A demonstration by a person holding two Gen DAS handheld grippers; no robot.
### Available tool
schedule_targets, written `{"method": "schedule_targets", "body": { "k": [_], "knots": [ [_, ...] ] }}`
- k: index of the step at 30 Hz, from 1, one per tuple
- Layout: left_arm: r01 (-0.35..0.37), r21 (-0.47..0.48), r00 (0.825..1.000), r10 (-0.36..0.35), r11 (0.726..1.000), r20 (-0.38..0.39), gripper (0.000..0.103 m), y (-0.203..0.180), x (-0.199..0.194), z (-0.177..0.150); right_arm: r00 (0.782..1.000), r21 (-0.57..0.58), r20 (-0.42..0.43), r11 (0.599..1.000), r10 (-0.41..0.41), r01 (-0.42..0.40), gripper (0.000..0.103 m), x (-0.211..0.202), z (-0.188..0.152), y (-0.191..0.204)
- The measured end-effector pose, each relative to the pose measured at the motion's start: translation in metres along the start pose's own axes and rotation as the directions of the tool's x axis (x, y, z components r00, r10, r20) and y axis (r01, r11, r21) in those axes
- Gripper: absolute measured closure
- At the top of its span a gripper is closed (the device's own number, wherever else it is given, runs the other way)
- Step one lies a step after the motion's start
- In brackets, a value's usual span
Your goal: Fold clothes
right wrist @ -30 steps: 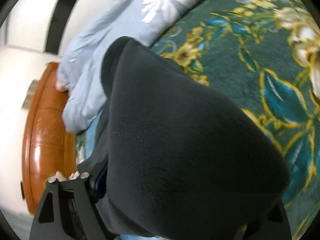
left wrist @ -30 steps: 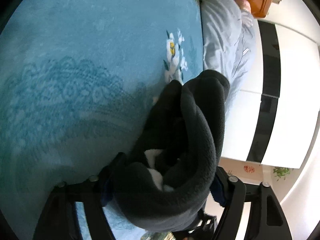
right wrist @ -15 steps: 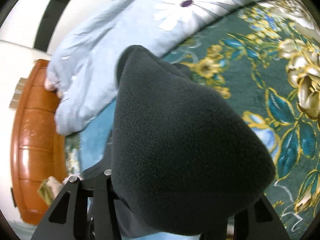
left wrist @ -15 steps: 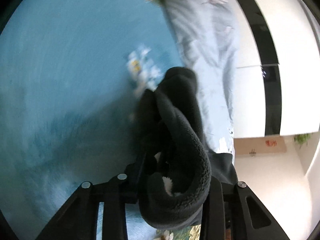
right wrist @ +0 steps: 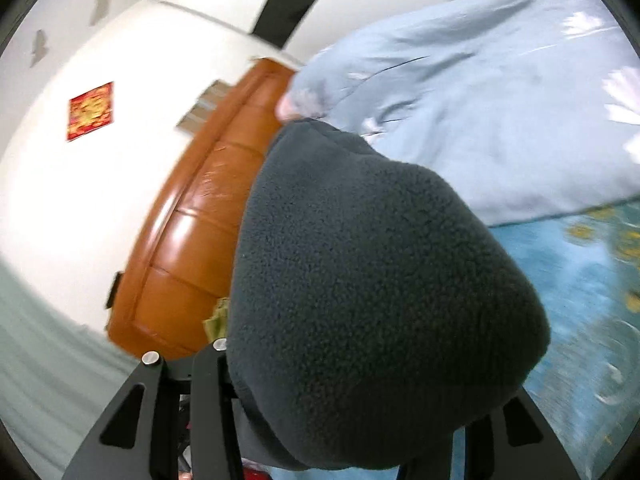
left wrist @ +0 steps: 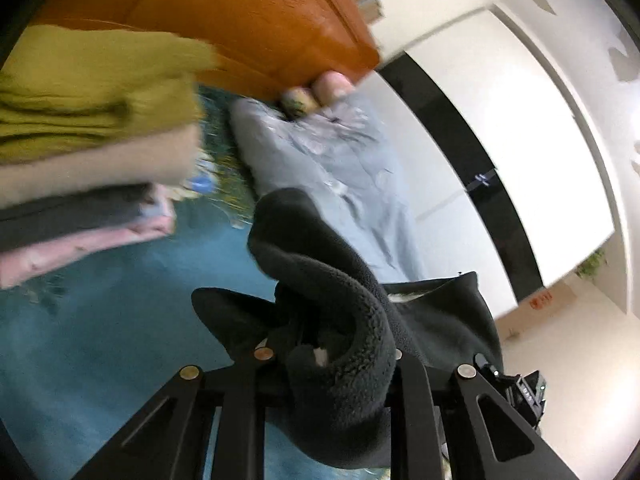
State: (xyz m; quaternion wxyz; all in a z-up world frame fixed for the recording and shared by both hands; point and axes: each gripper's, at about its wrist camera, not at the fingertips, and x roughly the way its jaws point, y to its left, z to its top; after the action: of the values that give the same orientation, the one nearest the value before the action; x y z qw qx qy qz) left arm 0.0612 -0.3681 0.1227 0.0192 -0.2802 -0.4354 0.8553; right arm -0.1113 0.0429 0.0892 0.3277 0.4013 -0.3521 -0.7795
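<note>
I hold the dark fleece garment [right wrist: 380, 300] bunched between both grippers above the blue bedspread [left wrist: 80, 340], carrying it towards the folded stack [left wrist: 88, 152] at ten o'clock. My right gripper [right wrist: 352, 420] clamps a thick wad; my left gripper [left wrist: 332, 364], jaws just narrowed, pinches a rolled edge.

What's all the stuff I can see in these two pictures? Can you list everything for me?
fleece garment: one, dark grey, bunched between both grippers above the bed
folded clothes: one stack, olive, beige, grey and pink layers, upper left in the left view
bedspread: one, blue-green, floral, under everything
duvet: one, pale blue, crumpled by the headboard
headboard: one, orange-brown, against the wall
wall sticker: one, red and gold, white wall
left hand-held gripper: black, clamped on the fleece
right hand-held gripper: black, clamped on the fleece
</note>
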Motion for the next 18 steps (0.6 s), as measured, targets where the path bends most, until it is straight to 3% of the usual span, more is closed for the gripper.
{"method": "schedule_targets", "body": {
  "k": [2,4,7,8,10,11,15,18],
  "knots": [
    [-0.066,-0.054,0.997,0.065,0.996,-0.032,0.082,0.036,0.017,-0.005,0.998,0.041,-0.061,0.999,-0.013,0.015,0.055,0.038,-0.012,-0.019],
    [-0.138,-0.113,0.987,0.127,0.984,-0.093,0.082,0.076,0.037,-0.022,0.989,0.076,-0.130,0.993,-0.076,0.086,0.055,0.070,-0.029,-0.043],
    [-0.244,-0.205,0.952,0.193,0.948,-0.238,0.082,0.135,0.071,-0.064,0.952,0.133,-0.236,0.964,-0.197,0.232,0.055,0.107,-0.062,-0.090],
    [-0.248,-0.294,0.946,0.165,0.923,-0.279,0.082,0.155,0.076,-0.076,0.938,0.159,-0.260,0.948,-0.229,0.276,0.055,0.112,-0.072,-0.106],
    [-0.146,-0.463,0.974,0.044,0.874,-0.224,0.082,0.179,0.068,-0.086,0.935,0.217,-0.260,0.929,-0.239,0.298,0.055,0.108,-0.086,-0.132],
    [-0.125,-0.454,0.978,0.033,0.882,-0.204,0.082,0.180,0.065,-0.083,0.937,0.233,-0.259,0.926,-0.234,0.296,0.054,0.105,-0.089,-0.139],
    [-0.166,-0.313,0.956,0.075,0.935,-0.283,0.080,0.161,0.079,-0.072,0.935,0.239,-0.283,0.928,-0.215,0.286,0.051,0.099,-0.090,-0.149],
    [-0.194,-0.301,0.945,0.095,0.934,-0.314,0.078,0.161,0.078,-0.074,0.931,0.248,-0.308,0.928,-0.195,0.277,0.046,0.093,-0.088,-0.147]
  ]
}}
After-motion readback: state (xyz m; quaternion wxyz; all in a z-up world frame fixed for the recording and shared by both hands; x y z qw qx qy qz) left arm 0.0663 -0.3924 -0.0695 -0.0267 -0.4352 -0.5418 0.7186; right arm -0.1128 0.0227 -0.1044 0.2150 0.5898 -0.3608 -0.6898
